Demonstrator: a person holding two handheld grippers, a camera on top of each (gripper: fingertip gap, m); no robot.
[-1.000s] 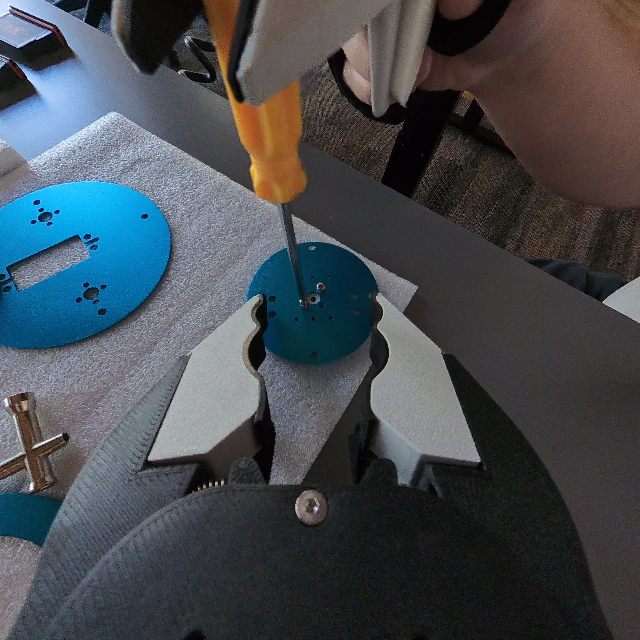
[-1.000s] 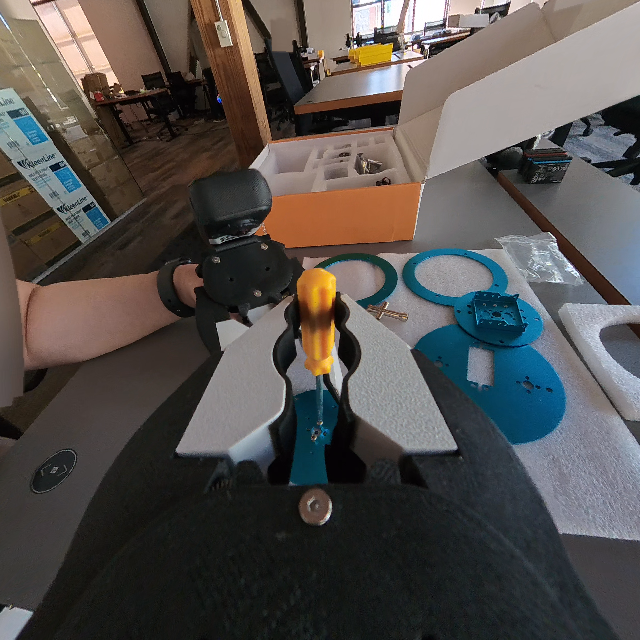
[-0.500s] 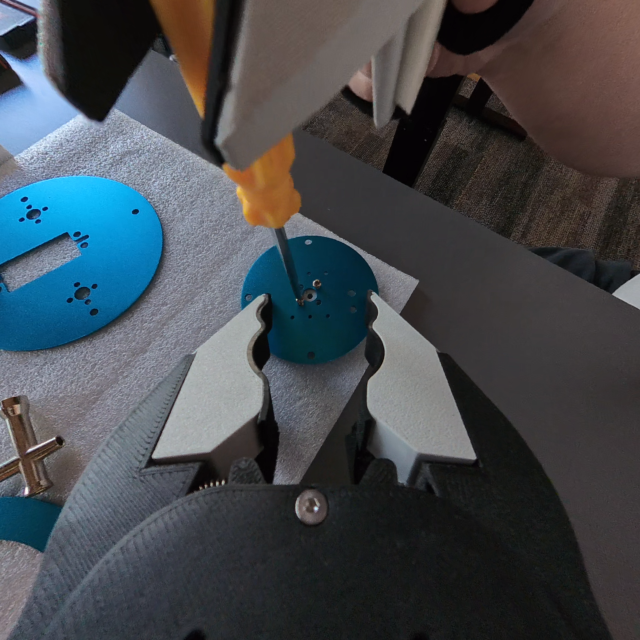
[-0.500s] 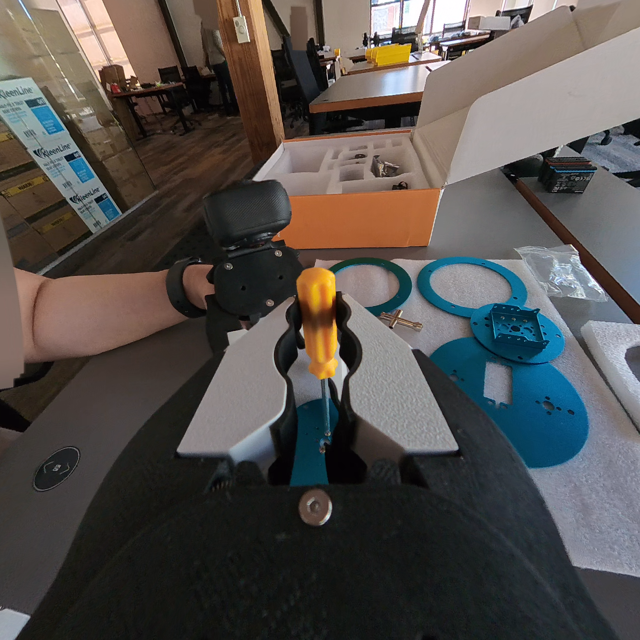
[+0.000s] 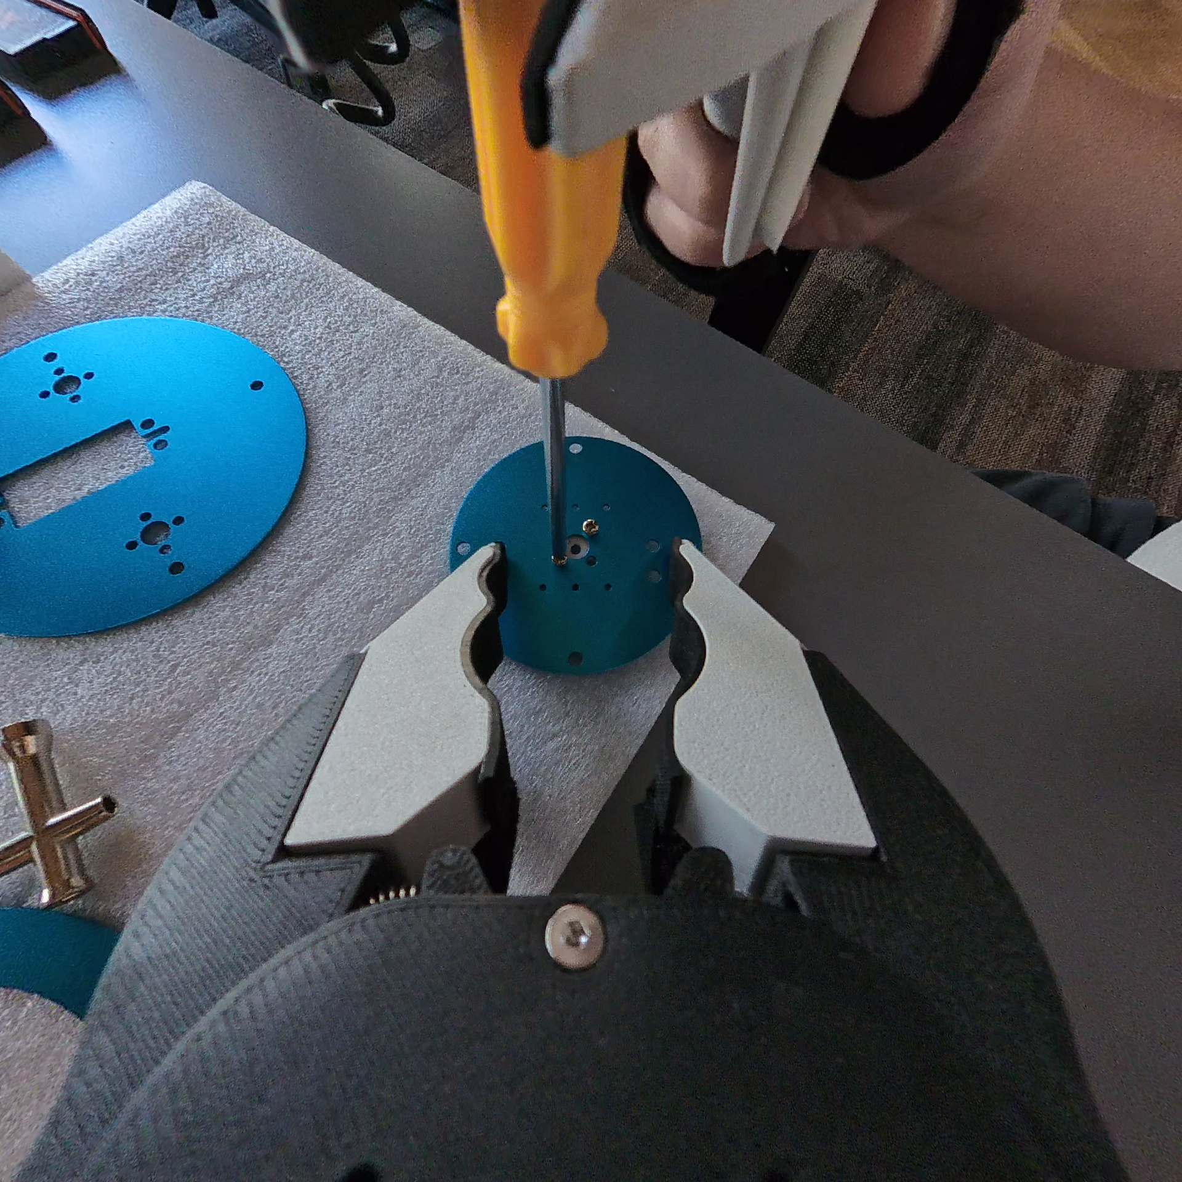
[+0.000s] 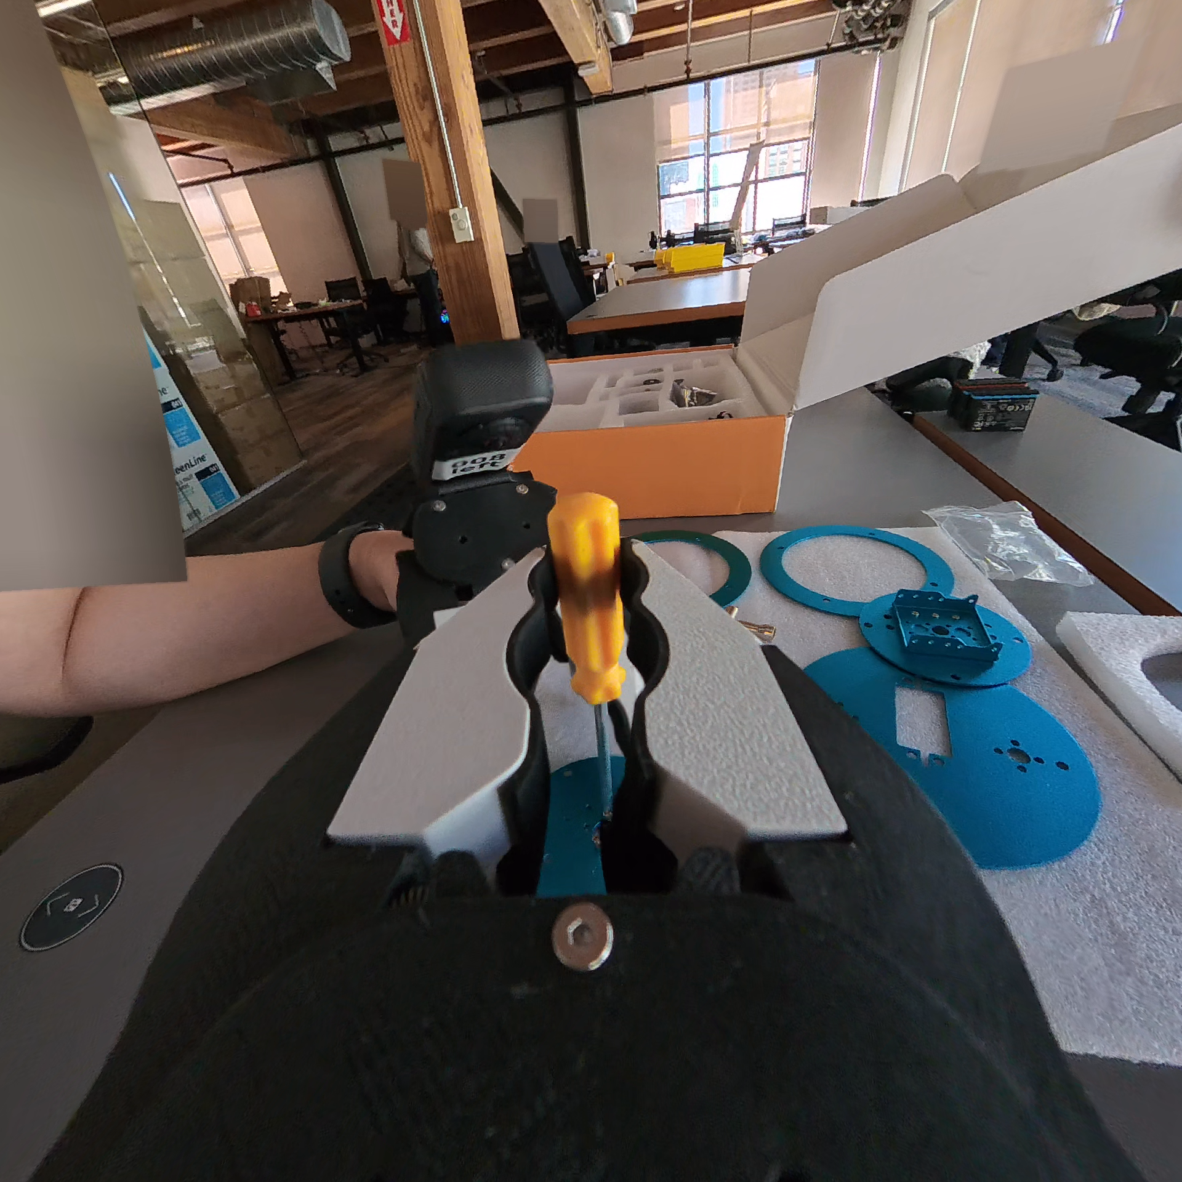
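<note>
Two rings [image 6: 854, 569], cross wrench [image 5: 45, 825], box [image 6: 652, 460]

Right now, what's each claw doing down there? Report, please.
Right gripper shut on orange screwdriver, tip on a screw in small blue disc. Left gripper open, fingers astride disc's edges. Nothing in the way.

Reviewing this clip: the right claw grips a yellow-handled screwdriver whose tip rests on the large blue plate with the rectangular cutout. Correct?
Not quite. The right claw grips the yellow-handled screwdriver, but its tip meets a screw on the small round blue disc, as the left wrist view shows.
</note>
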